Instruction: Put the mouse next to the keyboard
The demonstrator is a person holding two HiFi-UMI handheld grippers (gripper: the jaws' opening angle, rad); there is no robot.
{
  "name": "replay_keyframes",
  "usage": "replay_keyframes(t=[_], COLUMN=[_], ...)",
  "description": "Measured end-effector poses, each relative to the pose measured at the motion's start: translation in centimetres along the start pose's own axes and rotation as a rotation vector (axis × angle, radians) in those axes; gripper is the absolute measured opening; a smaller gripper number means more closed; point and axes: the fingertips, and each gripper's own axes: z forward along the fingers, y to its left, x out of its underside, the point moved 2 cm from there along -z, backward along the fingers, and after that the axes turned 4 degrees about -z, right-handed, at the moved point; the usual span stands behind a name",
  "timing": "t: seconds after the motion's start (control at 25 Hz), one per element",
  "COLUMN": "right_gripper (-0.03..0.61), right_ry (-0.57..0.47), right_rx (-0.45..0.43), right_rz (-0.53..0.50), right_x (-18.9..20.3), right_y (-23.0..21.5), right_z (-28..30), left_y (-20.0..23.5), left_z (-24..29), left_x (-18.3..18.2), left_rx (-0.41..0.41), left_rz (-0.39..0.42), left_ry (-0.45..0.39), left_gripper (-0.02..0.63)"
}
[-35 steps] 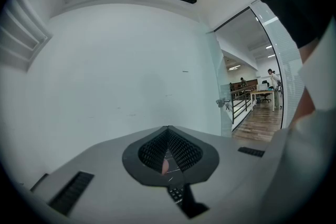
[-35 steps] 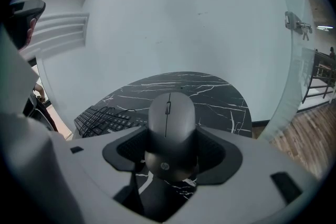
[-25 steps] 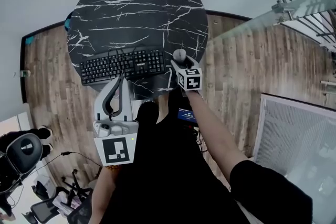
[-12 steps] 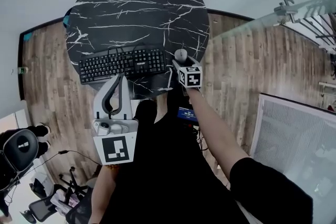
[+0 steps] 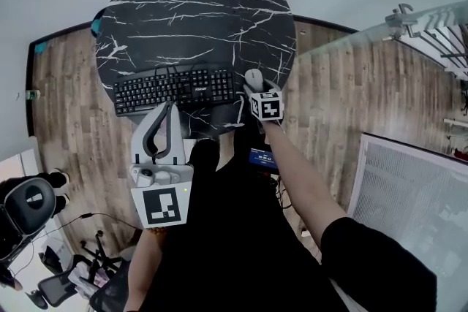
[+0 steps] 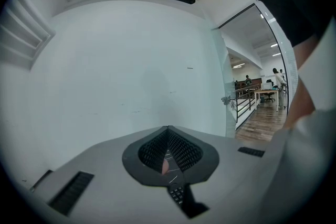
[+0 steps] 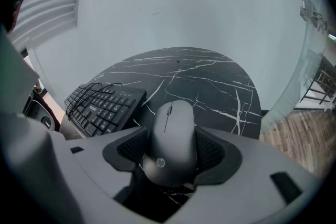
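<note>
Mouse (image 7: 169, 123), seemingly light, rigid and smooth-shelled, was pinched across its flanks by the right hand-held gripper (image 7: 169, 157) at the keyboard's (image 7: 102, 105) 3 o'clock over the surface (image 7: 210, 81), while the left hand-held gripper (image 6: 168, 157) was pressed together, empty.

There is one round black white-veined marble surface (image 5: 197, 4), and on it one black corded keyboard (image 5: 174, 89). There is one dark grey oval mouse (image 5: 252, 75). There are two grey tools: the left hand-held gripper (image 5: 167, 110) and the right hand-held gripper (image 5: 257, 89). Each bears one white marker cube (image 5: 161, 207), two in all.
</note>
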Motion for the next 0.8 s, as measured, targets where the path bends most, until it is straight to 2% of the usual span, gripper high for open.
replay_keyframes(t=[0.8], right_gripper=[0.293], right_ry=[0.071], right_rx=[0.022], right_rz=[-0.043], right_x=[-0.5], right_y=[0.1], right_z=[0.0], left_y=[1.0], left_z=[-1.1], left_x=[0.3], left_rx=[-0.023], left_rz=[-0.015], left_ry=[-0.016], left_gripper=[0.006])
